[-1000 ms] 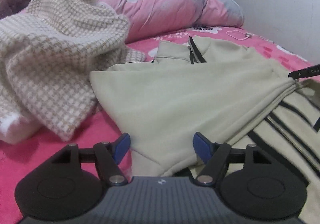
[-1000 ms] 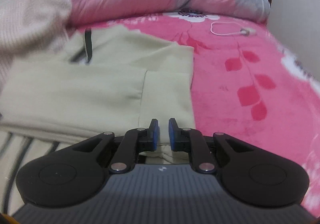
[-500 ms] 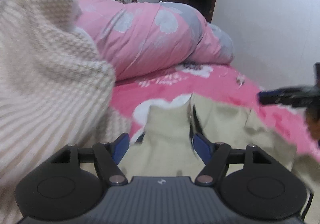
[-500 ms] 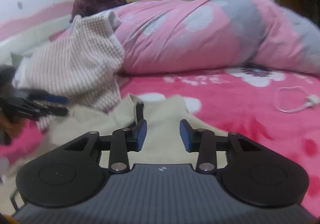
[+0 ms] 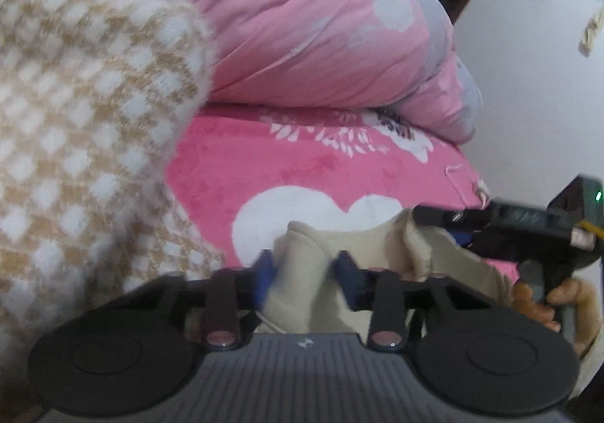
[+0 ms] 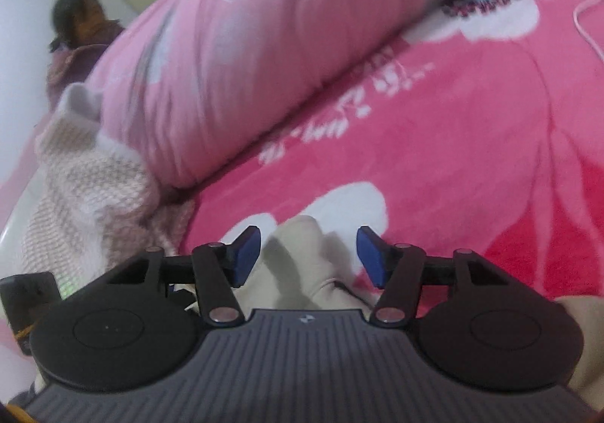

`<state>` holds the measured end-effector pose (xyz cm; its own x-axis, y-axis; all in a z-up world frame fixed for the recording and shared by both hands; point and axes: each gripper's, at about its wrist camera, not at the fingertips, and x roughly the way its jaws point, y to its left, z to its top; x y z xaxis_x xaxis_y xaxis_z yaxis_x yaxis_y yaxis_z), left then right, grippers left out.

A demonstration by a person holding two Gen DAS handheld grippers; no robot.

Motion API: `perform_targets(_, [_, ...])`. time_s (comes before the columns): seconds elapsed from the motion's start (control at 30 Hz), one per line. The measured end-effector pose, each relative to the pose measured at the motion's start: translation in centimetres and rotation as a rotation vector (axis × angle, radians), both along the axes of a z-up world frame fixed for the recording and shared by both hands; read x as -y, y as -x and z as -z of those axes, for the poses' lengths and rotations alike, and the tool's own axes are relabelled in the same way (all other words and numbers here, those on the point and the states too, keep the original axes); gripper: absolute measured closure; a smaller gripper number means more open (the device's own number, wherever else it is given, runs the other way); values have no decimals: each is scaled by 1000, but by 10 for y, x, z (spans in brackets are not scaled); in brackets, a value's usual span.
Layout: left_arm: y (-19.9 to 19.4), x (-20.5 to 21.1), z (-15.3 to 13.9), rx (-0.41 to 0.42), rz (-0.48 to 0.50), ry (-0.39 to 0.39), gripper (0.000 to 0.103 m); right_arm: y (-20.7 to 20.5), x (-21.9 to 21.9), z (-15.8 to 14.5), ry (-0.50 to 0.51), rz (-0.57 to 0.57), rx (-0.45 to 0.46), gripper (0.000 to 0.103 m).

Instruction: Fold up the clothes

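The left gripper (image 5: pixel 305 274) pointed down and forward, its blue pads (image 5: pixel 264 272) blurred and just closing in on a fold of cloth (image 5: pixel 302 283) between them. The right gripper (image 6: pixel 308 257) had its jaws parted, closing slightly, with cloth between them but clear of both pads (image 6: pixel 372 257). In the left view, the right hand (image 5: pixel 547 304) gripped that tool's handle.

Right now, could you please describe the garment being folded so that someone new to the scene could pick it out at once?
Start from the bright pink floral bedspread with the rolled pink duvet at its far end. In front of that lies the cream jacket, its fabric bunched between the left gripper's blue fingers. Unlike the beige-and-white checked knit beside it, it is plain and smooth.
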<state>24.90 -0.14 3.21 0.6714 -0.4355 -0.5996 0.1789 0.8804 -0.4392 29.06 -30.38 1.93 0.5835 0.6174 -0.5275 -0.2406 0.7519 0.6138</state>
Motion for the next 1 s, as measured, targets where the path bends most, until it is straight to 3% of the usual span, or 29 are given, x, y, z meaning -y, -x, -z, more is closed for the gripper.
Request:
perform_targets(0.03, [0,1,-1,14,-6,0,87,-1,-3,3,-3,-2,1,74])
perform_targets(0.1, [4,4,-5,49,-13,-15,91,1,-5,3,-9,0,20,84])
perform_targets(0.27, [39,18,-33,236,49,-121,94,24,0,-19,11,-32,126,90])
perform_targets(0.37, [77,26,-55,366,139,-238,94,55,3,-45,109,-105,241,90])
perform_targets(0.5, [135,28,-66,441,265,-368,94,117,5,-74,308,-242,406,90])
perform_targets(0.6, [180,29,-55,435,374,-459,89,167,10,-72,447,-331,484,90])
perform_targets(0.67, [200,33,-36,384,412,-521,75,194,10,-56,553,-373,491,90])
perform_targets(0.7, [206,35,-24,333,425,-557,64,200,9,-44,604,-368,459,90])
perform_targets(0.73, [210,36,-16,293,424,-582,60,205,8,-33,654,-364,427,90])
perform_targets(0.77, [215,34,-12,266,423,-590,60,209,8,-22,702,-355,393,90])
perform_targets(0.83, [225,21,-20,262,382,-529,57,212,9,-12,751,-313,334,90])
perform_targets(0.93, [237,-4,-49,319,283,-410,47,228,22,-36,676,-261,359,89])
perform_targets(1.0, [232,-8,-66,371,220,-387,45,239,32,-63,612,-225,422,89])
